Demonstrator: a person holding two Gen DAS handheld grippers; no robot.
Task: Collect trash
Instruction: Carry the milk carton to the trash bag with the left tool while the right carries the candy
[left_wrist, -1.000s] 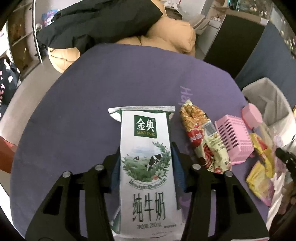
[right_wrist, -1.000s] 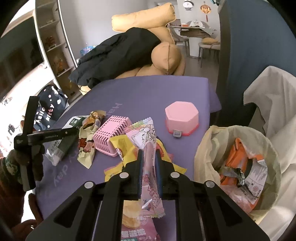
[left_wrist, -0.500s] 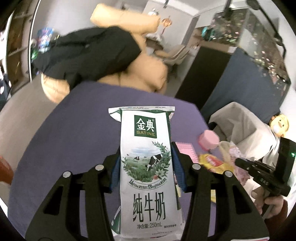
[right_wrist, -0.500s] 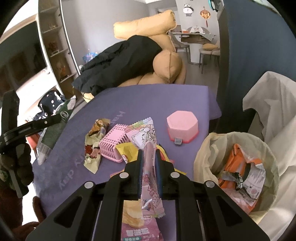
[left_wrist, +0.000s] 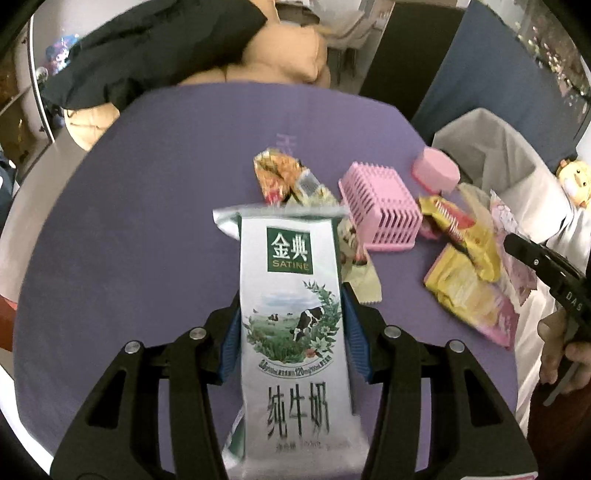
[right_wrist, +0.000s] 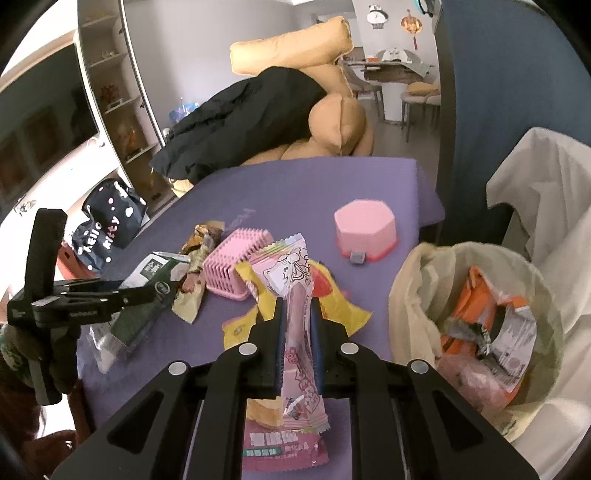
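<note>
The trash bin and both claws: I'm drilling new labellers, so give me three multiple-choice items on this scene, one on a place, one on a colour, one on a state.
1. Where does the trash bin stand in the right wrist view?
A. right of the purple table
B. on the sofa
C. under the shelves

2. What colour is the slatted basket?
A. green
B. pink
C. black

3. What is the left claw doing?
A. hanging open, holding nothing
B. gripping a milk carton
C. gripping a yellow wrapper

Answers: 1 A, the lined bin sits past the table's right edge. 2 B, its slats are pink. 3 B, the pads press both sides of the milk carton.
</note>
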